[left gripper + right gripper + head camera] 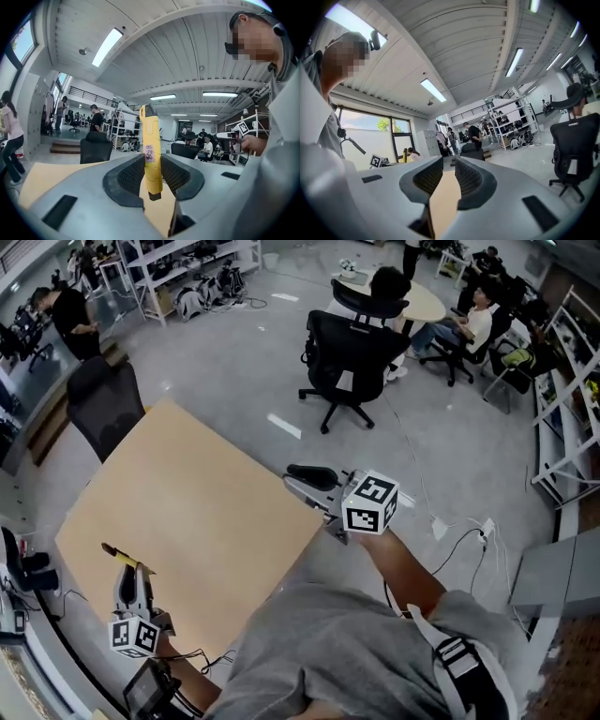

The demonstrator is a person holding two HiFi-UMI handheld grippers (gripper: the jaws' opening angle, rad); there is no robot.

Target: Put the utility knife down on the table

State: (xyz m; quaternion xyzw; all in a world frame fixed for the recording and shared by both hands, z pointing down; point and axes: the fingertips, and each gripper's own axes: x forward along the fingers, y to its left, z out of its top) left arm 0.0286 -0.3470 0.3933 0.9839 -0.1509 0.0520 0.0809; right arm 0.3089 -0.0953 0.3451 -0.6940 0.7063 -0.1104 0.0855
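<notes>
The left gripper (pixel 127 570) is working at the near-left corner of the table (pixel 206 512), and it is pinching the knife (pixel 120 555). In the left gripper view the gripper (pixel 152 174) is pressing both dark pads against the sides of the yellow knife (pixel 151 150). The knife is standing upright between them, its dark tip up top and its short dark butt hanging just below the pads. It is carrying a small pale label level with the pads. So the knife is sitting in the grip, not lying on the table (pixel 47 173), whose pale wood is showing behind and below it. In the head view the knife is poking out past the jaws over the wood. Whether it is touching the surface I cannot tell.

Across on the right, the right gripper (pixel 298 481) is hovering at the table's right edge, with its marker cube (pixel 368 502) facing the camera. In the right gripper view the gripper (pixel 449 176) is showing its jaws standing a little apart, gripping nothing. Only the table (pixel 443 206) is showing through the gap.

Beyond the table a black chair (pixel 347 357) is standing on the grey floor, and another chair (pixel 103 404) is sitting by the far-left edge.
</notes>
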